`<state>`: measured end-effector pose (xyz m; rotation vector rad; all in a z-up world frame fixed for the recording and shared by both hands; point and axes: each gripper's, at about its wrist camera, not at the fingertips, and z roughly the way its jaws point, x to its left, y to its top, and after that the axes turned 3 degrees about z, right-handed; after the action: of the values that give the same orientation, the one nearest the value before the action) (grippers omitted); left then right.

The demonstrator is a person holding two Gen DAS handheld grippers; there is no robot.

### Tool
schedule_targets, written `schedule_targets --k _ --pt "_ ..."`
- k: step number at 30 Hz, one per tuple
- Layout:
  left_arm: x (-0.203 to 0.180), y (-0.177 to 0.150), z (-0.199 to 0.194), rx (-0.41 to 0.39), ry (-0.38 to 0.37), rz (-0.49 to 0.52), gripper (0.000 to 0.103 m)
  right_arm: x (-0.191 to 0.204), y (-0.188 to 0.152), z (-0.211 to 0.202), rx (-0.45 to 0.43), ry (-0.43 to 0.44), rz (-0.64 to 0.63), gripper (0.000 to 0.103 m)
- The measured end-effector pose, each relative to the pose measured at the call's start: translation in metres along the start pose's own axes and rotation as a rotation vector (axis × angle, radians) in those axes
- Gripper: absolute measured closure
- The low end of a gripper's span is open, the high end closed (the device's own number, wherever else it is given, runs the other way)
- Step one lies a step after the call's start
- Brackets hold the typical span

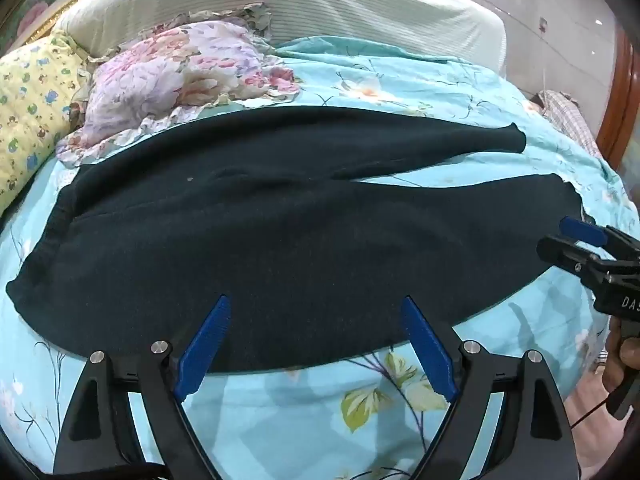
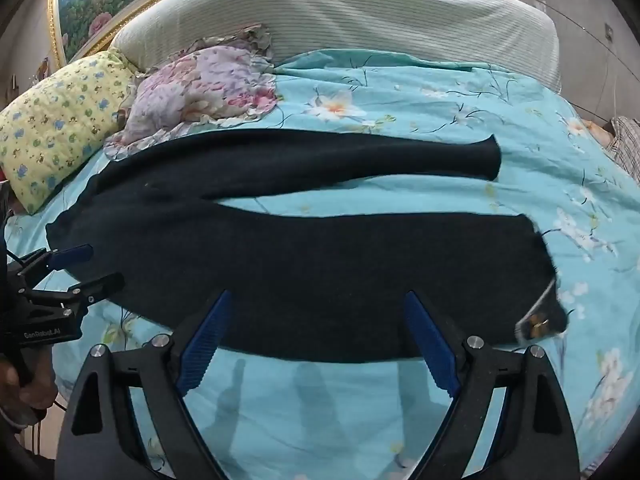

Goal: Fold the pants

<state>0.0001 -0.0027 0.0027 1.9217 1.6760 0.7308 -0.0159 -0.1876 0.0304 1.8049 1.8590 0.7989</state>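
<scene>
You're working over a bed with a light blue floral sheet (image 1: pixel 400 80), and the dark pants (image 1: pixel 280 220) are lying flat across the middle of both frames, waistband at the left and the two legs splitting off toward the right. A yellow patterned pillow (image 1: pixel 32 112) and a bunched-up floral pillow (image 1: pixel 180 68) are sitting in the upper left, the floral one touching the pants' far edge. Your left gripper (image 1: pixel 316 340) is hovering at the bottom center with its blue fingers spread wide over the near edge of the pants, gripping nothing. Your right gripper (image 2: pixel 316 340) is doing the same thing in its own view, fingers apart above the near leg.
</scene>
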Motion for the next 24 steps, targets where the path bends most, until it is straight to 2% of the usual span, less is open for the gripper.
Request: schedule_targets --k 3,6,12,24 --pt "0.002 0.001 -0.008 -0.016 0.01 -0.012 0.015 0.003 0.003 0.003 0.032 0.013 0.025 0.015" --pt "0.008 -0.001 -0.007 -0.007 -0.003 -0.043 0.015 0.03 -0.007 -0.006 0.014 0.008 -0.014 0.015" --pt "0.012 -0.008 -0.002 -0.003 0.009 -0.066 0.015 0.023 -0.01 -0.001 0.021 0.078 0.031 0.015" --pt "0.014 -0.011 0.0 0.005 0.033 -0.092 0.015 0.03 -0.007 -0.003 0.022 0.078 0.047 0.015"
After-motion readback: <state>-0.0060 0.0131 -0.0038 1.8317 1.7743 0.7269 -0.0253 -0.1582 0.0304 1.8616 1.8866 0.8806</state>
